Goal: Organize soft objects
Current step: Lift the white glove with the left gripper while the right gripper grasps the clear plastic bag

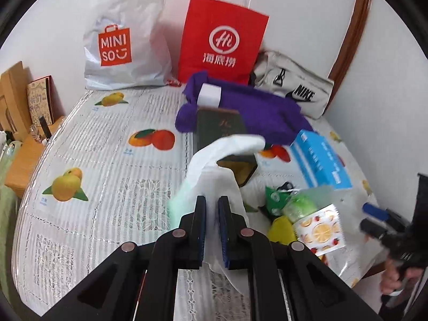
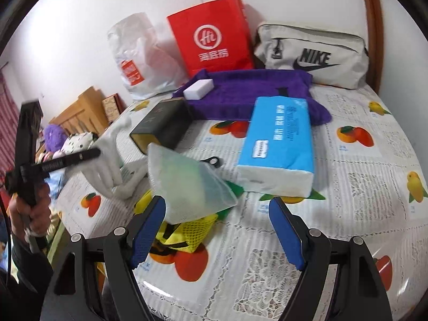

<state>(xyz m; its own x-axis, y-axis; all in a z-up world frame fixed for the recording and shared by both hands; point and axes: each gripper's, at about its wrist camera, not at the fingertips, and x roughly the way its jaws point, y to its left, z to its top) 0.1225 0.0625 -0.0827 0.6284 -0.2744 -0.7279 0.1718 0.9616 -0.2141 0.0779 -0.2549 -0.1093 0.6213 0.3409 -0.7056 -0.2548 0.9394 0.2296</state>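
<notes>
My left gripper (image 1: 211, 200) is shut on a white glove (image 1: 214, 165), which hangs lifted above the table. In the right wrist view the glove (image 2: 107, 168) dangles from the left gripper (image 2: 91, 155) at the left. My right gripper (image 2: 218, 206) stands open; a translucent pouch (image 2: 187, 184) lies just ahead by its left finger, unpressed, over a yellow mesh bag (image 2: 187, 230). A purple towel (image 1: 256, 109) (image 2: 254, 91) carries a white sponge block (image 1: 210, 95) (image 2: 199, 88). A blue tissue pack (image 1: 321, 157) (image 2: 278, 144) lies nearby. The right gripper (image 1: 374, 219) shows at the right edge of the left wrist view.
A dark box (image 1: 222, 131) (image 2: 163, 125) lies mid-table on the fruit-print tablecloth (image 1: 93, 160). A red paper bag (image 1: 222, 40), a white Miniso bag (image 1: 123, 42) and a grey Nike bag (image 2: 313, 56) lean on the back wall. Wooden shelving (image 1: 16, 101) stands left.
</notes>
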